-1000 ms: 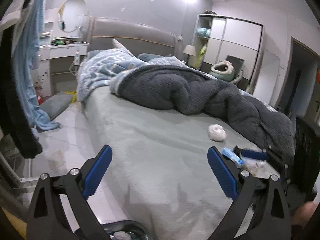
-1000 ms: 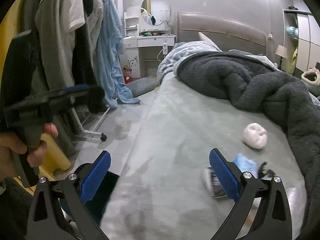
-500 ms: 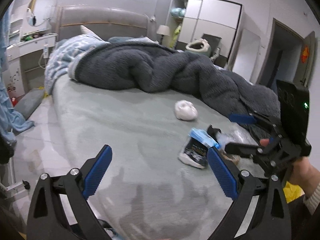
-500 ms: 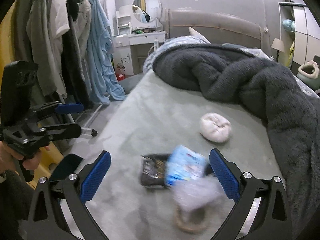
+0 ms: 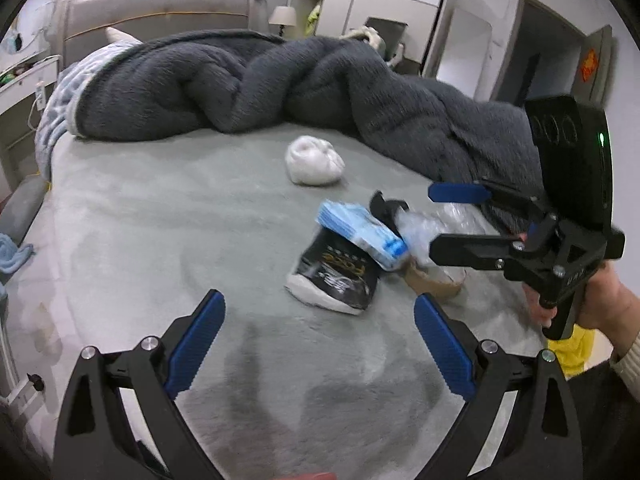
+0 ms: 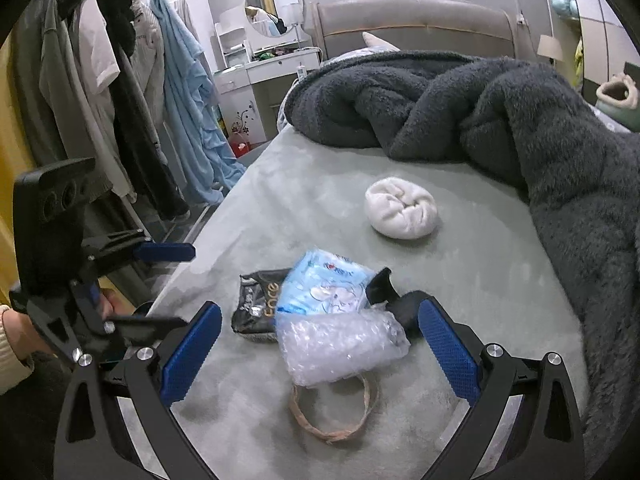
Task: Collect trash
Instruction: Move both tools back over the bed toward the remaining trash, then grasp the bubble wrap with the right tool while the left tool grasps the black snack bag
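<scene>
- The left tongs (image 5: pixel 316 320) are hanging released over the near part of the bed (image 5: pixel 160 220), blue fingers (image 5: pixel 196 336) spread wide and grasping nothing.
- The right tongs (image 6: pixel 320 340) are likewise standing released, blue fingers (image 6: pixel 448 352) wide apart, hovering low over the trash pile with the bubble wrap (image 6: pixel 340 348) lying between them, though touching neither finger as far as can be told.
- In the left wrist view the right tongs (image 5: pixel 444 216) are reaching in from 3 o'clock, held by a hand (image 5: pixel 596 304), their tips just beside the pile.
- In the right wrist view the left tongs (image 6: pixel 160 284) are showing at 9 o'clock, gripped by a hand (image 6: pixel 20 336) at the bed's edge.
- The trash is sitting bunched together on the grey-green bed: a black snack packet (image 5: pixel 336 276) lying flat, a light blue tissue pack (image 5: pixel 360 232) overlapping its far end, the bubble wrap touching both, and a tan paper ring (image 6: pixel 332 412) poking out from under the wrap at 6 o'clock of it.
- A black curved piece (image 6: pixel 384 288) is lying beside the tissue pack at its 3 o'clock; what it is cannot be told.
- A white balled sock (image 6: pixel 400 212) is resting apart from the pile, at 12 o'clock of it.
- A dark grey fleece blanket (image 6: pixel 520 120) is lying heaped across the far and right sides of the bed.
- Clothes (image 6: pixel 120 80) are hanging on a rack at 10 o'clock in the right wrist view.
</scene>
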`<action>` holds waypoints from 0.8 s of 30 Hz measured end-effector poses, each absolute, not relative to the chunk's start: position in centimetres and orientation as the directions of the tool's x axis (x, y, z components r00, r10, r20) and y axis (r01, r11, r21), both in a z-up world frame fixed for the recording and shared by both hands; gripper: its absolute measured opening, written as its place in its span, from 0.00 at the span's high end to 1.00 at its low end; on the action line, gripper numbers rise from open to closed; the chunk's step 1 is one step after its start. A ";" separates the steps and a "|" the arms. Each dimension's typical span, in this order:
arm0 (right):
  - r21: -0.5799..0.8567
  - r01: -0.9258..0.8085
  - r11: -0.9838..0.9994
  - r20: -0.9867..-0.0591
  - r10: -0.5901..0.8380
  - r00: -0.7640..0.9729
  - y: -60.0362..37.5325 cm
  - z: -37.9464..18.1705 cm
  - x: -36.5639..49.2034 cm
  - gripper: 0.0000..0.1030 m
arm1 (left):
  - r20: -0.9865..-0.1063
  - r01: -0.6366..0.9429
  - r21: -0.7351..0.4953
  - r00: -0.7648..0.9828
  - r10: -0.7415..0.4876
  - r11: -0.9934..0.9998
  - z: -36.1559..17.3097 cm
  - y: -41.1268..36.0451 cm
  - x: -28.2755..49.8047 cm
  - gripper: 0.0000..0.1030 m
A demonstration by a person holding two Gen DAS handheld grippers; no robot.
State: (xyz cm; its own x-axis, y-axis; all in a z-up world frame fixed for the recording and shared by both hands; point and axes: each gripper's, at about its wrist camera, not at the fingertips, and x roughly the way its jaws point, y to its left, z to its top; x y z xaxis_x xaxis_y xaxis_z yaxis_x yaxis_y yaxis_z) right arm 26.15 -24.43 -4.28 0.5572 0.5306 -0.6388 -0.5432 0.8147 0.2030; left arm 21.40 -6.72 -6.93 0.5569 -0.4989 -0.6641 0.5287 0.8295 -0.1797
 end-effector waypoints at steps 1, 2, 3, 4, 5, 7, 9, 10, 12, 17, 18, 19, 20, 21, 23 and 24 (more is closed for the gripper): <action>0.213 -0.543 0.812 -0.641 0.536 0.550 -24.6 -4.5 26.2 0.03 | -0.668 0.532 -0.177 0.553 -0.498 0.828 -7.0 -7.0 21.5 0.06; 0.228 -0.539 0.811 -0.641 0.542 0.543 -24.9 -4.8 26.4 0.03 | -0.670 0.533 -0.174 0.552 -0.496 0.828 -7.2 -7.2 21.5 0.06; 0.234 -0.538 0.810 -0.641 0.545 0.541 -25.0 -4.9 26.4 0.04 | -0.672 0.532 -0.174 0.551 -0.495 0.829 -7.3 -7.4 21.6 0.06; 0.247 -0.538 0.806 -0.639 0.553 0.534 -25.1 -5.0 26.4 0.05 | -0.673 0.530 -0.176 0.551 -0.494 0.830 -7.4 -7.5 21.8 0.06; 0.247 -0.538 0.806 -0.639 0.553 0.534 -25.1 -5.0 26.4 0.09 | -0.675 0.527 -0.178 0.549 -0.493 0.831 -7.5 -7.7 21.9 0.06; 0.269 -0.534 0.801 -0.638 0.564 0.524 -25.3 -5.2 26.6 0.15 | -0.681 0.527 -0.184 0.540 -0.494 0.830 -7.8 -7.9 22.1 0.06; 0.274 -0.536 0.799 -0.640 0.567 0.518 -25.4 -5.2 26.6 0.22 | -0.685 0.530 -0.181 0.537 -0.493 0.829 -8.0 -8.3 22.3 0.06; 0.274 -0.536 0.799 -0.641 0.567 0.517 -25.4 -5.2 26.6 0.23 | -0.686 0.530 -0.181 0.536 -0.492 0.829 -8.1 -8.5 22.3 0.06; 0.272 -0.537 0.799 -0.647 0.565 0.513 -25.3 -5.3 26.6 0.28 | -0.685 0.530 -0.183 0.535 -0.494 0.828 -8.2 -8.6 22.4 0.06; 0.256 -0.520 0.815 -0.679 0.534 0.503 -25.5 -5.9 26.7 0.32 | -0.688 0.527 -0.185 0.534 -0.492 0.830 -8.4 -9.1 22.6 0.13; 0.255 -0.518 0.817 -0.683 0.531 0.501 -25.5 -6.0 26.7 0.33 | -0.690 0.526 -0.183 0.533 -0.490 0.831 -8.5 -9.2 22.6 0.16; 0.261 -0.516 0.816 -0.685 0.533 0.497 -25.6 -6.1 26.7 0.34 | -0.691 0.526 -0.182 0.533 -0.488 0.831 -8.5 -9.3 22.7 0.16; 0.265 -0.515 0.815 -0.685 0.535 0.494 -25.6 -6.2 26.7 0.34 | -0.691 0.525 -0.182 0.533 -0.489 0.831 -8.6 -9.4 22.7 0.17; 0.266 -0.515 0.815 -0.685 0.536 0.494 -25.7 -6.2 26.7 0.35 | -0.691 0.526 -0.183 0.532 -0.489 0.831 -8.6 -9.5 22.8 0.17; 0.271 -0.514 0.813 -0.680 0.540 0.495 -25.8 -6.2 26.7 0.36 | -0.692 0.527 -0.183 0.531 -0.489 0.830 -8.6 -9.6 22.8 0.19; 0.271 -0.514 0.813 -0.680 0.540 0.495 -25.8 -6.2 26.7 0.36 | -0.692 0.528 -0.183 0.530 -0.490 0.829 -8.6 -9.7 22.8 0.20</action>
State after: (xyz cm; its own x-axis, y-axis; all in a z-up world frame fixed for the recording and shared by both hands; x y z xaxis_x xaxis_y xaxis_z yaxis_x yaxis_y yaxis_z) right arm 26.71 -25.80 -6.22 0.4952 0.5401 -0.6805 -0.5143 0.8135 0.2714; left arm 22.81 -9.66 -8.65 0.5304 -0.4901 -0.6918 0.5279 0.8294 -0.1828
